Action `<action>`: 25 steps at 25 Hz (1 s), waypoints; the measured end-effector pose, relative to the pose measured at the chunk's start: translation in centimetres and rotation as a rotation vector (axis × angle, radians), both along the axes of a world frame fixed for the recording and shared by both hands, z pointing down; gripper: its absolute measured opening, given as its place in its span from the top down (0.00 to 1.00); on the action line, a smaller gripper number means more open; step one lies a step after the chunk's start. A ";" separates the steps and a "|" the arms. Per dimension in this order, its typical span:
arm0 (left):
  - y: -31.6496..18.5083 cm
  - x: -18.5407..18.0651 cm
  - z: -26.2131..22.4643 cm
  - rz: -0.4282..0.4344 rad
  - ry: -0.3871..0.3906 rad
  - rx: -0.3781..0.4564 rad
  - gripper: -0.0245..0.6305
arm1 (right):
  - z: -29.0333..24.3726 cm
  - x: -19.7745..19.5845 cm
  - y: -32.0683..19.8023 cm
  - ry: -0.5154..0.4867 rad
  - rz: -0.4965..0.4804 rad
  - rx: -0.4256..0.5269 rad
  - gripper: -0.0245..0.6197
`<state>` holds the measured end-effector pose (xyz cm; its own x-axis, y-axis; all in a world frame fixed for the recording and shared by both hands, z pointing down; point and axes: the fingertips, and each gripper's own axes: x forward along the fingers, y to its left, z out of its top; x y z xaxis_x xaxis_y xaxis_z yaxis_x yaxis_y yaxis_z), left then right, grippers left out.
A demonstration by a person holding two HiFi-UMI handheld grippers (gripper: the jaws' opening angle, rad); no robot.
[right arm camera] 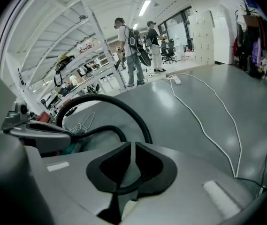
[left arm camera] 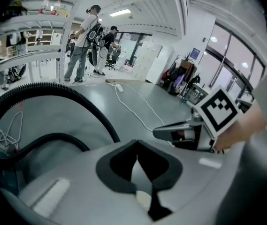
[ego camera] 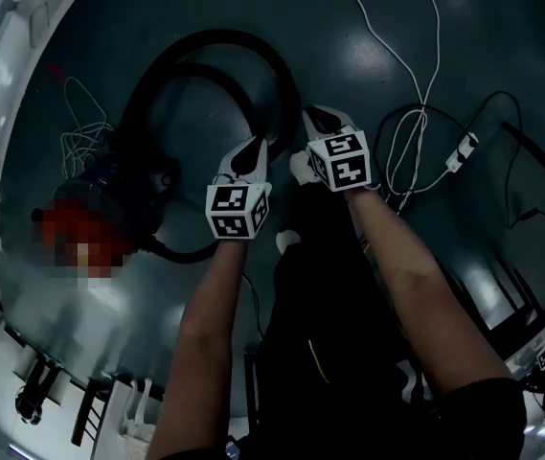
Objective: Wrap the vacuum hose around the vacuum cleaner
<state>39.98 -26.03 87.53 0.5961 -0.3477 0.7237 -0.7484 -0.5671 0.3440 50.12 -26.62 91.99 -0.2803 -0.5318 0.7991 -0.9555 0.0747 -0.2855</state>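
Where the dark floor (ego camera: 502, 27) runs toward the left of the head view, a loose coil of white cable (ego camera: 79, 142) lies just beside the vacuum cleaner (ego camera: 128, 190), item one, a dark body with a red part, standing at the left and well apart from both grippers; vacuum hose (ego camera: 215, 38), black and ribbed, rises from the cleaner, arcs far and round to the right, then curls back in a large open loop on the floor, not wound on the body; left gripper (ego camera: 256, 147), centre, jaws pressed together at the tips with nothing between them, pointing down over the inside of the loop, clear of the hose; right gripper (ego camera: 313, 115), just beside it on the right, jaws parted by only a narrow slit, empty, near the loop's right-hand bend; long white cable (ego camera: 432, 56), right, trailing far across the floor to a white plug block (ego camera: 461, 151); far background in both gripper views, standing people (left arm camera: 84, 41) beside shelving racks (right arm camera: 91, 55)
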 end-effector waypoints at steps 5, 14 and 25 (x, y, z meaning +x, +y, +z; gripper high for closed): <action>0.5 -0.1 4.1 -0.009 0.012 0.006 0.95 | 4.1 -0.3 0.2 0.004 0.018 -0.002 0.90; 1.4 -0.5 13.1 0.001 0.010 0.010 0.95 | 13.3 -0.9 1.2 -0.013 0.051 -0.027 0.86; -0.3 -1.0 21.4 -0.019 -0.009 0.011 0.95 | 21.3 -1.4 0.4 -0.032 0.032 -0.008 0.74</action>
<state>39.00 -26.29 108.92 0.5828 -0.3673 0.7249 -0.7623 -0.5562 0.3311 48.70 -26.23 113.26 -0.2884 -0.5348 0.7943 -0.9478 0.0416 -0.3161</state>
